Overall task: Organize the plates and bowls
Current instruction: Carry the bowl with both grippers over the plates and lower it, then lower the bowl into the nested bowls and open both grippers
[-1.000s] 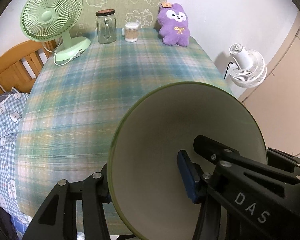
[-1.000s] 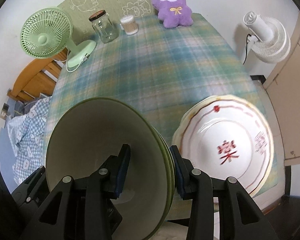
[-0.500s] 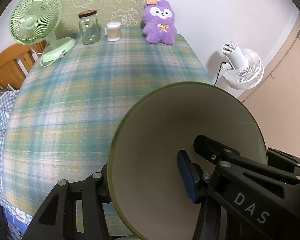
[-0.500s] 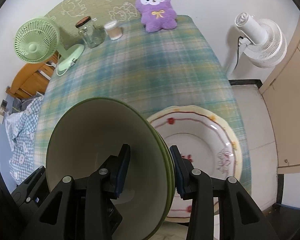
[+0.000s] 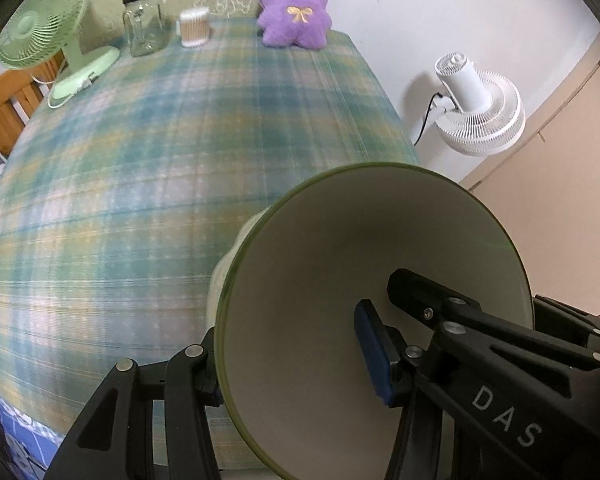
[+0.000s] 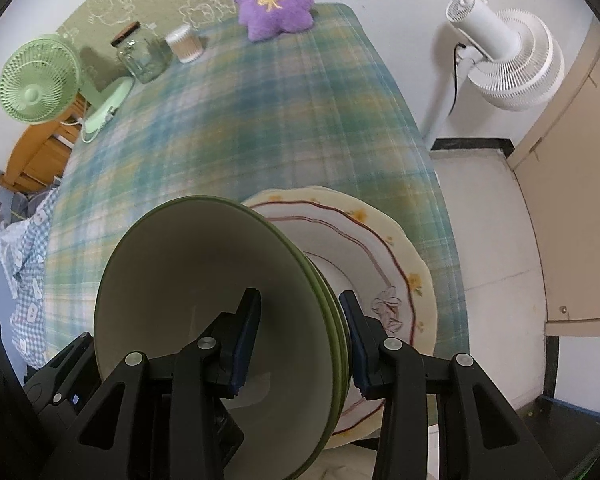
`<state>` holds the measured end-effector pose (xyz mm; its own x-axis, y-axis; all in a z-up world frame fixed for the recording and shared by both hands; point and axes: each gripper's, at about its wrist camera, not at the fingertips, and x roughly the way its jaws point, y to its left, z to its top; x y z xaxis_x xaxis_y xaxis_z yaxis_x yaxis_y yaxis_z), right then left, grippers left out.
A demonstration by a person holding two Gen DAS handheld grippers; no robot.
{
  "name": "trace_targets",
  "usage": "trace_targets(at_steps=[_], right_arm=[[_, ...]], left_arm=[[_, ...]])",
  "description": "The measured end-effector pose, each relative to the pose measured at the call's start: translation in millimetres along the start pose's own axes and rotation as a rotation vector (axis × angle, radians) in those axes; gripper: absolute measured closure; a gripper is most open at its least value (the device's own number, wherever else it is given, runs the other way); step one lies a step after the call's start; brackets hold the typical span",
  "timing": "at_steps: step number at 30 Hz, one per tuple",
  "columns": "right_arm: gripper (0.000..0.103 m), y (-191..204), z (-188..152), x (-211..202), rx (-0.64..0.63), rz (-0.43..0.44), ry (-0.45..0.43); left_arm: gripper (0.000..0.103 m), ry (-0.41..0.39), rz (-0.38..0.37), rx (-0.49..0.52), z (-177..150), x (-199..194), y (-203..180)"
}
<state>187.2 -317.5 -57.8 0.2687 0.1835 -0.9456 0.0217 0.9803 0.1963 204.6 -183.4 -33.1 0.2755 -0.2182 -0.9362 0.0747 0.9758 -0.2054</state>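
Both the left hand-held gripper (image 5: pixel 292 360) and right hand-held gripper (image 6: pixel 300 340) clamp opposite rims of stacked green bowls (image 6: pixel 180 288) above a floral plate (image 6: pixel 380 256) on the tabletop (image 5: pixel 140 184).

— What has the left gripper (image 5: pixel 296 364) got?
— A green-rimmed bowl (image 5: pixel 324 280), clamped by its wall, one blue pad (image 5: pixel 374 354) inside.
— And behind it?
— A plaid tablecloth (image 5: pixel 148 168); at its far edge a green fan (image 5: pixel 40 20), glass jar (image 5: pixel 144 24), cotton swabs (image 5: pixel 195 27) and purple plush toy (image 5: pixel 294 6).
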Motion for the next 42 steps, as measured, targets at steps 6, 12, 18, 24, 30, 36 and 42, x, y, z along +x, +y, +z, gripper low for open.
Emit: trace_targets(at_steps=[6,12,18,24,30,36,42], right_arm=[[0.059,-14.1,3.1,5.3,0.015,-0.005,0.009],[0.056,-23.3,5.3,10.5,0.035,0.014,0.020],[0.054,-24.1,3.6,11.1,0.033,0.008,0.010],[0.043,-18.8,4.9,2.5,0.006,-0.022,-0.034],[0.031,-14.4,6.3,-14.5,0.000,-0.034,-0.094],[0.030,-0.6,6.1,-39.5,-0.029,-0.065,-0.156],[0.029,23.4,3.0,-70.0,-0.056,-0.111,-0.255]], left_arm=[[0.049,-0.009,0.016,0.029,2.2,4.6,-14.0],[0.049,-0.012,0.052,0.072,3.0,6.7,-22.2],[0.038,-0.014,0.073,0.083,2.3,6.5,-23.1],[0.030,-0.041,0.063,0.054,4.7,-2.2,-13.9],[0.023,-0.097,0.065,0.058,8.7,-21.5,-10.4],[0.017,-0.150,0.060,0.081,13.0,-47.5,-6.8],[0.012,-0.246,0.061,0.098,13.0,-77.6,11.8]])
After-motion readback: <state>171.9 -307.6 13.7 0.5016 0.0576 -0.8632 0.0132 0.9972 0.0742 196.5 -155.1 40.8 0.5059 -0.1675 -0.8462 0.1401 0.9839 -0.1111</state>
